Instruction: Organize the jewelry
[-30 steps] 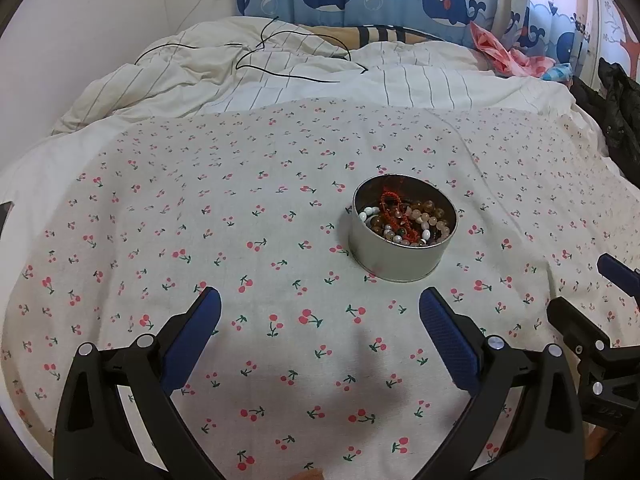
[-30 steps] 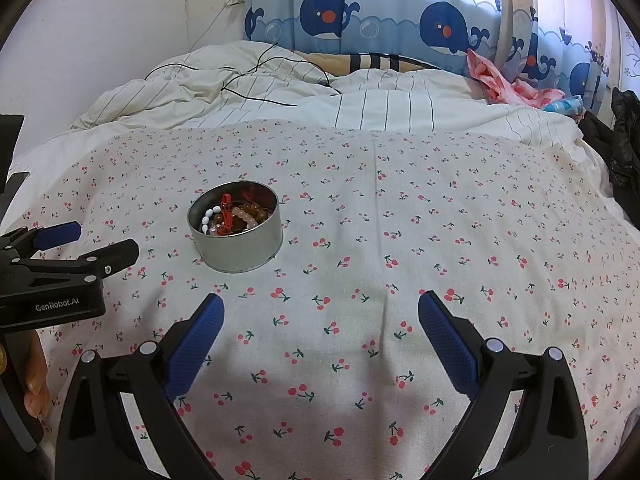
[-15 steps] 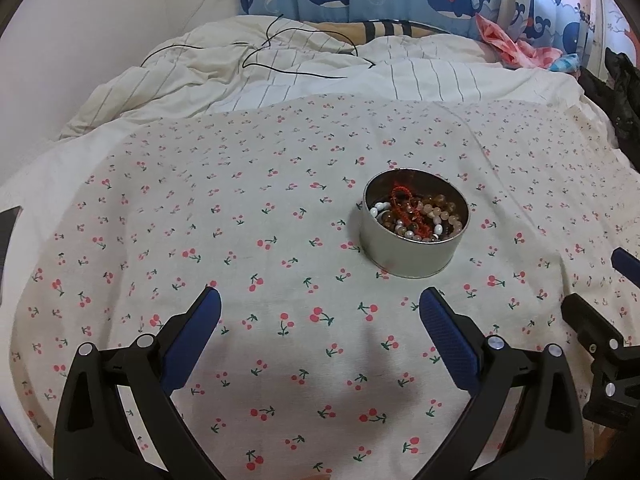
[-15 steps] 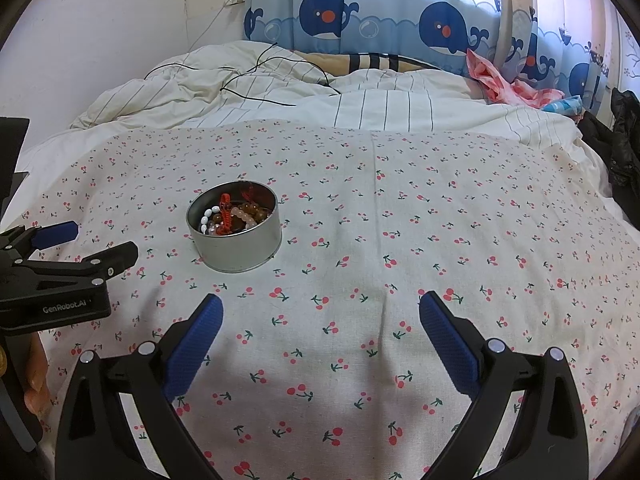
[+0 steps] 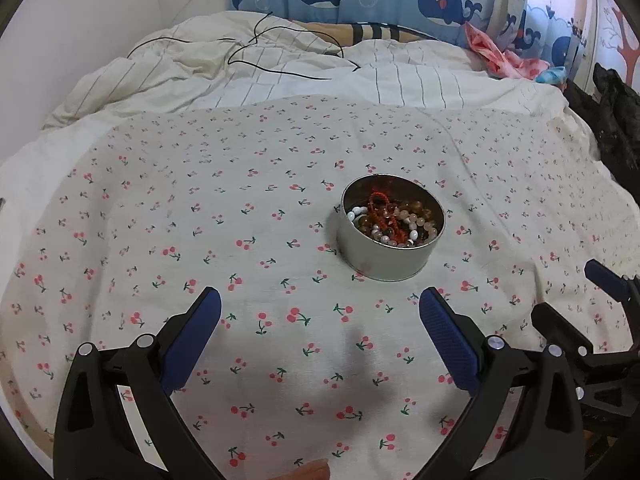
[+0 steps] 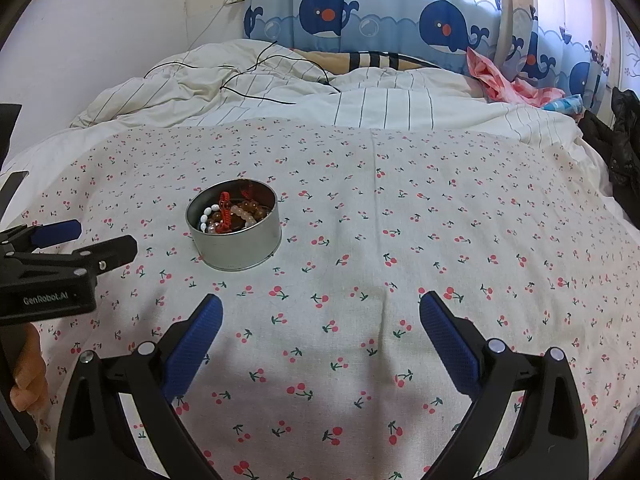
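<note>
A round silver tin [image 5: 390,258] stands on the cherry-print cloth [image 5: 200,208]. It holds a heap of jewelry [image 5: 394,224]: bead bracelets, white beads and a red cord. In the right wrist view the tin [image 6: 236,246] stands left of centre with the jewelry [image 6: 230,216] inside. My left gripper [image 5: 319,305] is open and empty, near and slightly left of the tin. My right gripper [image 6: 320,307] is open and empty, to the right of the tin. Each gripper shows at the edge of the other's view: the right [image 5: 568,300], the left [image 6: 96,240].
A rumpled striped duvet [image 5: 280,72] with a black cable [image 5: 272,52] lies beyond the cloth. A whale-print curtain [image 6: 400,20] hangs behind. Pink fabric [image 6: 504,80] and dark clothing [image 6: 616,136] lie at the far right. A white wall is on the left.
The left gripper has drifted so the tin shifted slightly right and lower in its view. The right gripper has barely moved. Both stay open.
</note>
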{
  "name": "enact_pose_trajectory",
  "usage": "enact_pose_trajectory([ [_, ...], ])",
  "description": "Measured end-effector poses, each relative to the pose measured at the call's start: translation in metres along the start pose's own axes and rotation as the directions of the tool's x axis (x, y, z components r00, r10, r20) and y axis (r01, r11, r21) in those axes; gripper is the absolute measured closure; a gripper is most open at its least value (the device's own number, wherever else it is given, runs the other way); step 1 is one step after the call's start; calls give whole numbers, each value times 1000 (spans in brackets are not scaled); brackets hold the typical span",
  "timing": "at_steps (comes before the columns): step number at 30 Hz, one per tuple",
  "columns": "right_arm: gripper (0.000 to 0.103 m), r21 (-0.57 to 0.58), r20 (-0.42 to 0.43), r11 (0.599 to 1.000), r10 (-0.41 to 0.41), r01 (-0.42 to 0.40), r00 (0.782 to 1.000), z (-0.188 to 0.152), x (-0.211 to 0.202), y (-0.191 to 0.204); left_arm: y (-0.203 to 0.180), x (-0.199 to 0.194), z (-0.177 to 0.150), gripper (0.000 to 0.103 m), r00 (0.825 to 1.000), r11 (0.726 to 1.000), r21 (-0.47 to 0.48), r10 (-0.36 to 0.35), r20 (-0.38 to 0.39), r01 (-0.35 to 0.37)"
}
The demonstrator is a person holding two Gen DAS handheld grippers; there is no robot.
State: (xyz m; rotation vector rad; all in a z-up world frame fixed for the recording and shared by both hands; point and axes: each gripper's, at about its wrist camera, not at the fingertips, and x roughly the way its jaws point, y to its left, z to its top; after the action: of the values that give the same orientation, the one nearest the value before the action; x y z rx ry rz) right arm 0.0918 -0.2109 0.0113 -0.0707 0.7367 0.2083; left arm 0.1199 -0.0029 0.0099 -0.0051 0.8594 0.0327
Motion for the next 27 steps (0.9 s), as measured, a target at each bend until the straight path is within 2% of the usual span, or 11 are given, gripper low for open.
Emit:
enact_pose_trajectory([
  [6, 8, 1, 1, 1000, 1, -1, 1000, 0, 0, 0, -3, -3, 1, 7, 1000, 1000, 22, -2, 16, 2],
  [11, 8, 6, 1, 1000, 0, 0, 1000, 0, 0, -3, -5, -6, 1, 7, 999, 999, 24, -41, 35, 40],
  [14, 8, 4, 1, 1000, -1, 1, 1000, 0, 0, -3, -7, -9, -2, 7, 998, 1000, 30, -7, 66, 5],
  [20, 8, 3, -4, 1000, -3, 3, 1000, 0, 0, -3, -15, -3, -3, 7, 998, 996, 80, 44, 41, -47],
  [27, 8, 2, -5, 1000, -4, 4, 1000, 0, 0, -3, -17, 0, -5, 7, 999, 995, 89, 39, 19, -41],
])
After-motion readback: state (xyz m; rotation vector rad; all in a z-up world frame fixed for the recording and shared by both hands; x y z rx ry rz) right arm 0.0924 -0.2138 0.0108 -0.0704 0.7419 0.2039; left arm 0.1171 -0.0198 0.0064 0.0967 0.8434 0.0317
